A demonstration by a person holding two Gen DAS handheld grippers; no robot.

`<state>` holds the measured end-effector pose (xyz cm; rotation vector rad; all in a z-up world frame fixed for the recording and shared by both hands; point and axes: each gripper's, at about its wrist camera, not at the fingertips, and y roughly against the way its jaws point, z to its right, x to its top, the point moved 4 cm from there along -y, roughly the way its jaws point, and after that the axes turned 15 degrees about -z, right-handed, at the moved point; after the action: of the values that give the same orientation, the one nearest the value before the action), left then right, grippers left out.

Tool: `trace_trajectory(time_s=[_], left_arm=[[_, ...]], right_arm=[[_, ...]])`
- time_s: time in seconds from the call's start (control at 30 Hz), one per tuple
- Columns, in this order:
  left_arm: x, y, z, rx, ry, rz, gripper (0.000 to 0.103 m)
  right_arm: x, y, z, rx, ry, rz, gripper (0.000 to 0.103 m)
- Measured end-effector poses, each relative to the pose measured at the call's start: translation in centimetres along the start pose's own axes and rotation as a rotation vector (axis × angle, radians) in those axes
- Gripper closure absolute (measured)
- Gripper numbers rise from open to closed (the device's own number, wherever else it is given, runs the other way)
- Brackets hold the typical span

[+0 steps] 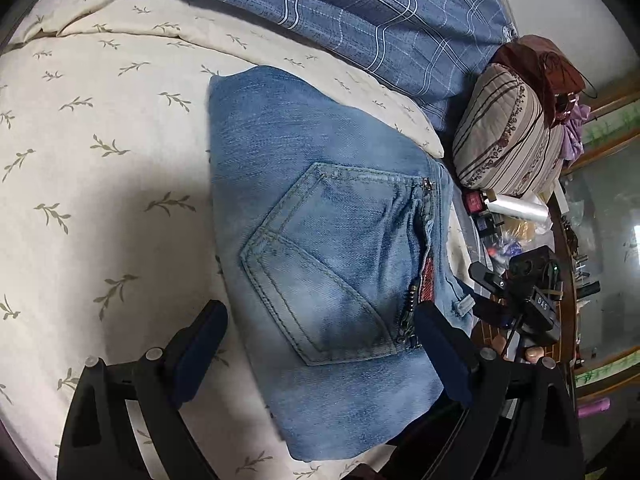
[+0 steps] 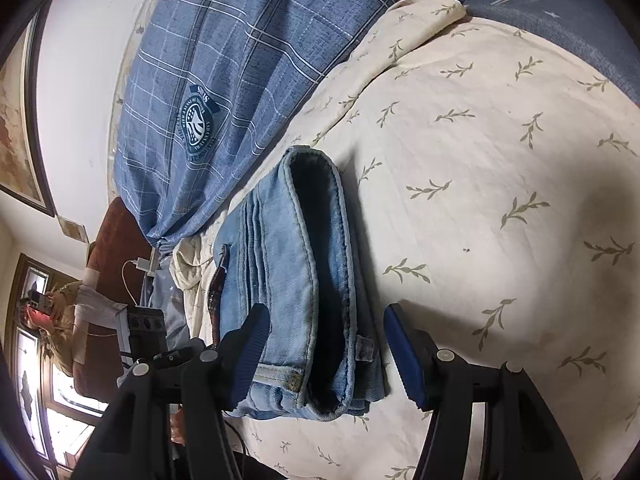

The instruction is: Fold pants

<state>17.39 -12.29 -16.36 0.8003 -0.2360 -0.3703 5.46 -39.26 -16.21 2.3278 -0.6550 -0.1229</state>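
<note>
On cream leaf-print bedding (image 1: 100,200), jeans (image 1: 320,240) lie folded into a compact stack, pocket up. Both grippers straddle it w/ fingers wide, gripping nothing: left gripper (image 1: 320,344), right gripper (image 2: 324,356). Looks ~done. Plaid duvet (image 1: 360,8) behind.

Faded matt denim pants (image 1: 320,240), soft cotton sheet (image 1: 100,140) w/ leaf print, woven plaid quilt (image 2: 248,40)

Folded jeans (image 1: 320,240) lie on a cream bedsheet (image 1: 100,160) printed with leaves, back pocket (image 1: 332,264) facing up. The left gripper (image 1: 320,344) hangs over their near end, its fingers (image 1: 200,344) spread to either side. A blue plaid blanket (image 1: 360,12) lies beyond, a striped pillow (image 1: 508,132) at right.
</note>
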Motion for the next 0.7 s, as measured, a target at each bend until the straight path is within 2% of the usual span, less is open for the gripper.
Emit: trace_trajectory(time_s=[0.2,0.4,0.7], left_arm=[[-0.2,0.2,-0.2,-0.053,0.014,-0.005,0.008],[-0.2,0.2,-0.2,-0.072,0.023,-0.002,0.008],[0.0,-0.2,-0.6,-0.078,0.033,-0.011,0.008]], right_arm=[[-0.1,0.1,0.0,0.007,-0.007,-0.001,0.04],[0.1,-0.2,0.0,0.025,-0.016,-0.016,0.04],[0.8,-1.9,0.7,0.099,-0.051,-0.108,0.039]])
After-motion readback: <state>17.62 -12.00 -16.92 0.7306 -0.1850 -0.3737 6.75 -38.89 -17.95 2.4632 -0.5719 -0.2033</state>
